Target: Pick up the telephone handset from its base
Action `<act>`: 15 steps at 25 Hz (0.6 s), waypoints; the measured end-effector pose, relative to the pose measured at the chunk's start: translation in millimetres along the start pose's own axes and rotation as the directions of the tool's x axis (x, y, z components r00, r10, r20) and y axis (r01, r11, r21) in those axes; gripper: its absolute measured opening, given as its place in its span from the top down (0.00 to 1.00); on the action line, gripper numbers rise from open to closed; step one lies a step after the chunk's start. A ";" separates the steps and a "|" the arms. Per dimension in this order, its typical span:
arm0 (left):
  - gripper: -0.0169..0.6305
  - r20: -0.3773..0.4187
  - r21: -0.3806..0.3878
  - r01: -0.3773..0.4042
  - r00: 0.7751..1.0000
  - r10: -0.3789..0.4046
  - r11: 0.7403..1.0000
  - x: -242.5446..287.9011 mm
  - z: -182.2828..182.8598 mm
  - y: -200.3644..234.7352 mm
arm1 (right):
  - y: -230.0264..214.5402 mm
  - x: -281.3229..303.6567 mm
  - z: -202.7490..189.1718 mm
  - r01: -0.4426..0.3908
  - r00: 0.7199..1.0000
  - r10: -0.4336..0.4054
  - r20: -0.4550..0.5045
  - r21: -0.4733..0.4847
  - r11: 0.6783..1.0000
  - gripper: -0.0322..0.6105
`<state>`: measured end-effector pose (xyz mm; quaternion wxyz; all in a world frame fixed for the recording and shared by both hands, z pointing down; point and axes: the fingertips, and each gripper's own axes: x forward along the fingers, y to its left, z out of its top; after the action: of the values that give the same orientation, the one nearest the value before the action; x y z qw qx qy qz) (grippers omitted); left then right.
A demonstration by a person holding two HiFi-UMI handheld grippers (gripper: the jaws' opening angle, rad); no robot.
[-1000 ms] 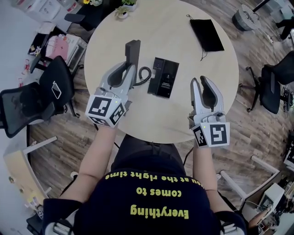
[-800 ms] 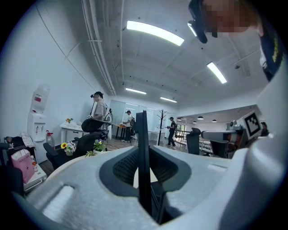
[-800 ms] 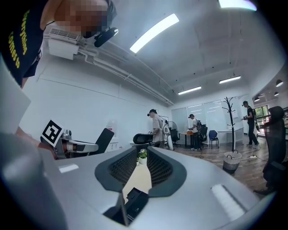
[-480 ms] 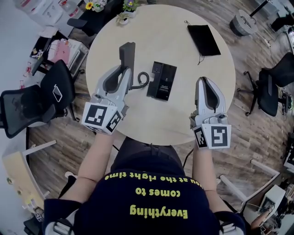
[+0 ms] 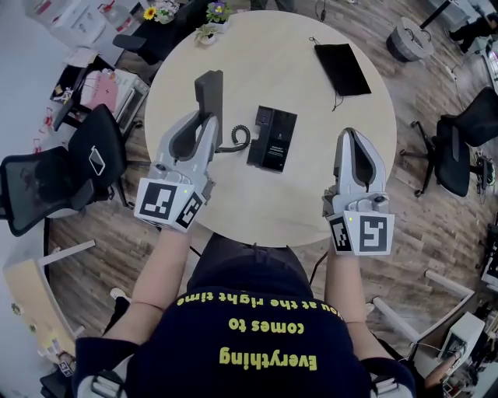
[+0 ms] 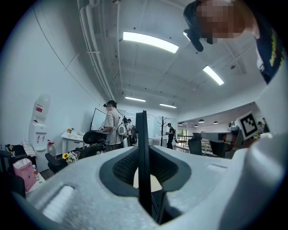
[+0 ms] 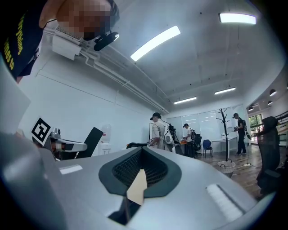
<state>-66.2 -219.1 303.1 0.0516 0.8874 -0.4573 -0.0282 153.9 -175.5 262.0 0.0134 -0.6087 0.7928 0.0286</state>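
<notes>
The black telephone handset (image 5: 208,87) is off its base and sticks out past the tips of my left gripper (image 5: 204,116), which is shut on its lower part. In the left gripper view the handset (image 6: 142,134) shows edge-on as a thin black bar clamped between the jaws. Its coiled cord (image 5: 238,139) runs down to the black phone base (image 5: 272,138), which lies flat near the middle of the round table (image 5: 264,62). My right gripper (image 5: 352,135) hovers over the table's right front, shut with nothing in it; in its own view the jaws meet with only a pale sliver between them.
A black pouch (image 5: 342,68) lies at the table's far right. Small flower pots (image 5: 218,12) stand at the far edge. Black office chairs (image 5: 74,159) stand left and right of the table. People stand far off in the room (image 6: 112,123).
Both grippers have risen towards the camera, the left one carrying the handset higher above the table. The right gripper's jaws, open a second ago, have shut.
</notes>
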 end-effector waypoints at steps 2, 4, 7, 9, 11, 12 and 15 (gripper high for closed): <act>0.86 0.004 -0.002 -0.001 1.000 0.001 1.000 -0.2 1.1 -0.6 | -0.6 0.1 1.7 0.002 1.000 -0.002 0.005 -0.004 1.000 0.93; 0.86 0.007 -0.003 -0.003 1.000 0.003 1.000 -0.4 1.7 -0.7 | -0.9 0.4 2.7 0.004 1.000 -0.004 0.008 -0.007 1.000 0.93; 0.86 0.011 -0.004 -0.004 1.000 0.004 1.000 -0.2 2.6 -0.7 | -1.2 1.3 4.0 0.007 1.000 -0.006 0.011 -0.007 1.000 0.93; 0.86 0.011 -0.006 -0.004 1.000 0.004 1.000 -0.1 3.1 -1.3 | -1.1 1.8 5.9 0.005 1.000 -0.005 0.014 -0.010 1.000 0.93; 0.86 0.014 -0.009 -0.003 1.000 0.003 1.000 -0.6 4.0 -1.9 | -0.7 1.9 7.9 0.004 1.000 -0.004 0.014 -0.014 1.000 0.93; 0.86 0.016 -0.011 -0.002 1.000 0.002 1.000 -1.1 4.7 -2.0 | -0.6 1.8 8.7 0.006 1.000 -0.005 0.015 -0.016 1.000 0.93; 0.86 0.021 -0.013 0.000 1.000 0.001 1.000 -1.5 5.8 -2.6 | -1.3 1.7 9.8 0.010 1.000 -0.010 0.016 -0.021 1.000 0.93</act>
<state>-65.5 -216.8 297.1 0.0526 0.8866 -0.4578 -0.0407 154.6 -176.9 252.1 0.0135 -0.6125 0.7893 0.0419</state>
